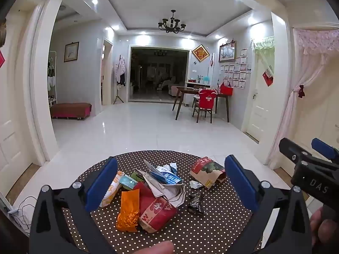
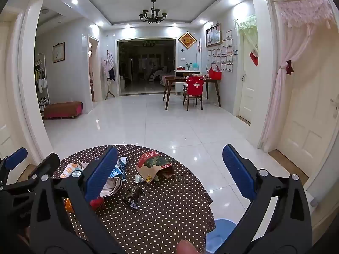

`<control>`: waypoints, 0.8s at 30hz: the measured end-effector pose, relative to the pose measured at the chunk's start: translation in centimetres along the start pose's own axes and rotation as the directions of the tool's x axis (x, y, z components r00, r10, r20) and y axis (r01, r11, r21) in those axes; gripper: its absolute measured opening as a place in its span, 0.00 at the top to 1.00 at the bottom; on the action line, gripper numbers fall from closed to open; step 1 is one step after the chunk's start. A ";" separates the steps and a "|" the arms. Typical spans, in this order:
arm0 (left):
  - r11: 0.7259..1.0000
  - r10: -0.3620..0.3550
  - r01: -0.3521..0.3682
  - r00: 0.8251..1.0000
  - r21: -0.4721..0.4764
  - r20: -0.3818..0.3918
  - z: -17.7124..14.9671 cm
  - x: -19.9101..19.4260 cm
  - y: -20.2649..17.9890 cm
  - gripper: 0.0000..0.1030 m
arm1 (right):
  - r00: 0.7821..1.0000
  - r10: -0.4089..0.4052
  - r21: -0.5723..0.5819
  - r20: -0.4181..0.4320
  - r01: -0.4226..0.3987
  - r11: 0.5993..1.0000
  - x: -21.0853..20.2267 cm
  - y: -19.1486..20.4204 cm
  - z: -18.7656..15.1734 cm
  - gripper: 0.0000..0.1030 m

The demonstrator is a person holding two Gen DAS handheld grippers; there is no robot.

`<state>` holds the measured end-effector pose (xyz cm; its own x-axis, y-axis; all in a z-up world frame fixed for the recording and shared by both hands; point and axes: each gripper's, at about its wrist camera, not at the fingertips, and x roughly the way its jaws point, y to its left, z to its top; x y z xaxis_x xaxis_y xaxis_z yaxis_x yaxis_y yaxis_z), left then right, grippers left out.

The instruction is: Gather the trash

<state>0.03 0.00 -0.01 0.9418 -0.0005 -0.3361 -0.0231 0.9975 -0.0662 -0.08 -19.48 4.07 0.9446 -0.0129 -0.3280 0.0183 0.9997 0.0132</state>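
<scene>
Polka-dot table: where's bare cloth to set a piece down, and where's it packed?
Bare: the near strip of the table between the black crumpled wrapper and the near edge, and the right rim beyond the brown paper bag. Packed: left-centre, where the orange foil pouch, red bag and crumpled paper overlap.

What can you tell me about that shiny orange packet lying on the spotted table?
The orange packet is a small foil-looking pouch, glossy and crinkled, bright orange all over with no print that I can read. It looks empty and flattened, with its top edge open or torn. It lies flat on the brown polka-dot tablecloth, at the near left of the trash pile, its long side pointing away from the camera. Its right edge rests against a red and white wrapper. No gripper touches it. In the right wrist view it is almost wholly hidden.
</scene>
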 end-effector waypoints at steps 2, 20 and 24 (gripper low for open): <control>1.000 -0.006 0.006 1.000 0.000 -0.001 0.0 0.0 0.0 0.04 | 1.000 0.004 0.000 0.002 -0.004 1.000 0.0 0.0 0.0 0.06; 0.999 -0.044 0.044 0.999 -0.012 0.017 0.1 -0.3 0.0 0.04 | 1.000 0.002 -0.007 -0.008 -0.002 1.000 0.3 0.1 0.0 0.06; 0.999 -0.044 0.045 0.999 -0.015 0.017 0.0 -0.4 0.0 0.04 | 1.000 0.005 -0.011 -0.008 -0.006 1.000 0.2 0.1 -0.1 0.06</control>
<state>-0.36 0.02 0.17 0.9474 -0.0437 -0.3171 0.0141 0.9954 -0.0950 0.07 -19.36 3.92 0.9419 -0.0073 -0.3357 0.0093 0.9999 0.0043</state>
